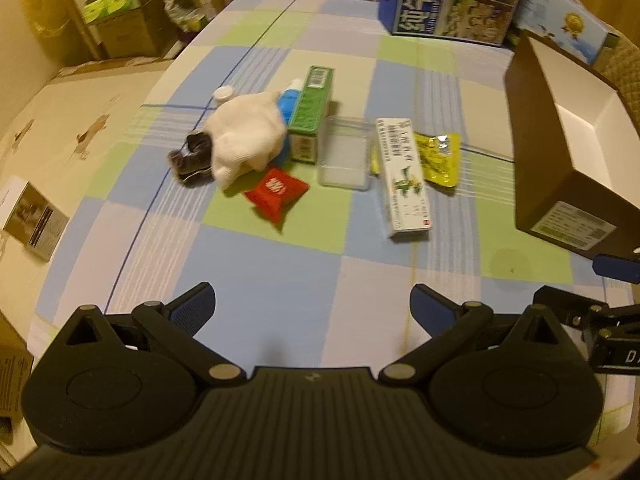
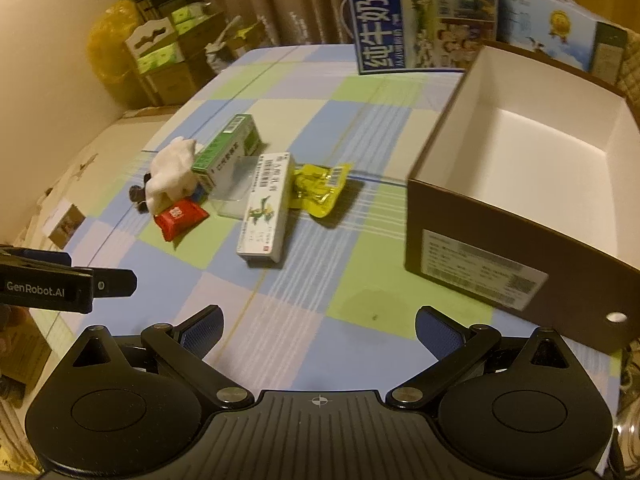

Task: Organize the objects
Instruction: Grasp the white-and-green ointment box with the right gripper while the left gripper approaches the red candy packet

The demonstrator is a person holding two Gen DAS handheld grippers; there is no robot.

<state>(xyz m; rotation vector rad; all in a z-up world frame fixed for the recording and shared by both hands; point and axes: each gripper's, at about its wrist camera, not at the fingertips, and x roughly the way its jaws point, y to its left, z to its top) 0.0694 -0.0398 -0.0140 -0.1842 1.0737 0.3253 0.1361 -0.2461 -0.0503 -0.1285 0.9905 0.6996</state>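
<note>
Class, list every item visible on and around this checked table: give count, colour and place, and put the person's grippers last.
Open box: 1, brown outside, white inside, table's right, nothing visible inside.
White medicine box: 1, mid-table.
Green carton: 1, left of clear case.
Clear case: 1, transparent, centre.
Yellow packet: 1, beside white medicine box.
Red packet: 1, near cloth.
White cloth: 1, left cluster.
Dark packet: 1, beside cloth.
Milk carton: 1, blue, far edge.
Left gripper: open.
Right gripper: open.
</note>
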